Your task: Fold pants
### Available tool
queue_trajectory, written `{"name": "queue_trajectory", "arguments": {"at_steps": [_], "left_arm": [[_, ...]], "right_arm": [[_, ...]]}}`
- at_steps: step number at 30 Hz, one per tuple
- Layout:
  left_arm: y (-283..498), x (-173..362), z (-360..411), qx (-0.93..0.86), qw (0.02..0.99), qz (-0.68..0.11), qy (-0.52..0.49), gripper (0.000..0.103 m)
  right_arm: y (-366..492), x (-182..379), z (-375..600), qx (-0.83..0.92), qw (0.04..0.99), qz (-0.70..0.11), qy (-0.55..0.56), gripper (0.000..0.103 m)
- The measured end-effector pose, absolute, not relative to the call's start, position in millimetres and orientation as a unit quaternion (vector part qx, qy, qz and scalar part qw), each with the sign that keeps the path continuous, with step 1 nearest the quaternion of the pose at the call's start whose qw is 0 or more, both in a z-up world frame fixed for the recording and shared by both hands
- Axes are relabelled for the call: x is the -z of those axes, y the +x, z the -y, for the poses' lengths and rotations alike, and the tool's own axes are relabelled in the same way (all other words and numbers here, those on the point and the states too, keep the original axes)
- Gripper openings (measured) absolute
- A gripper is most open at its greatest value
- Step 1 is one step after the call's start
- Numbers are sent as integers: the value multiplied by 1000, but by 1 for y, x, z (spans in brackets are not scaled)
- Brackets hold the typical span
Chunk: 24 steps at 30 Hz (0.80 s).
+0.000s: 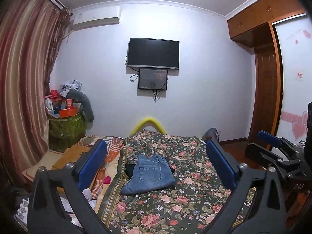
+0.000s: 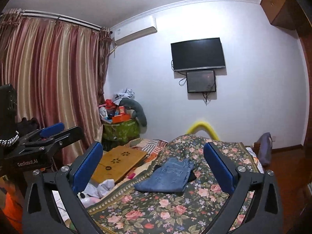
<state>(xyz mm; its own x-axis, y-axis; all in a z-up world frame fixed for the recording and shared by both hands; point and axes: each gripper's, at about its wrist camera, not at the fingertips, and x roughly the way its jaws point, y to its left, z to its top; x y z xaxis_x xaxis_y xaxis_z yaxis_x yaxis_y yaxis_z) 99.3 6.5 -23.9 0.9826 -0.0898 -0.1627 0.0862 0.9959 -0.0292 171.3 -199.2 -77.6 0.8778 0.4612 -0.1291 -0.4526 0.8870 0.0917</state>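
Bedroom with a dark rose-patterned bedspread (image 1: 175,200), and your blue denim pants (image 1: 150,175) lie compactly folded at centre frame, apparently finished, while your left gripper (image 1: 156,165) and right gripper (image 2: 154,167) hover spread wide, empty.

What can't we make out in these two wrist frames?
- Black garment: left wrist view, mostly hidden under the folded jeans; type unclear.
- Jeans' inner folds: both views, covered by the top layer.
- Left gripper and right gripper: bases cut off by the bottom edge.
- Small screen: content too dim.
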Motion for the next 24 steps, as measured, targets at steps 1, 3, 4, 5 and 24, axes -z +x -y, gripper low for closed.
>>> {"name": "queue_trajectory", "arguments": {"at_steps": [1,3,4,5,24], "left_arm": [[99,24,-6,45,996,-83,-11,103],[100,25,-5,45,996,-82,-11,103],[99,25,-5,44,996,-83,-10,103],[99,25,-5,44,996,-83,-10,103],[103,31,2,48,995,-89,-2,103]], "right_arm": [[173,77,200,-235,969,-74,30,103],[169,80,198,-235,969,-73,32,103],[169,79,199,-234,969,-73,32,103],[169,78,199,-233,969,-72,31,103],[166,83,204,-219,972,-82,32,103]]}}
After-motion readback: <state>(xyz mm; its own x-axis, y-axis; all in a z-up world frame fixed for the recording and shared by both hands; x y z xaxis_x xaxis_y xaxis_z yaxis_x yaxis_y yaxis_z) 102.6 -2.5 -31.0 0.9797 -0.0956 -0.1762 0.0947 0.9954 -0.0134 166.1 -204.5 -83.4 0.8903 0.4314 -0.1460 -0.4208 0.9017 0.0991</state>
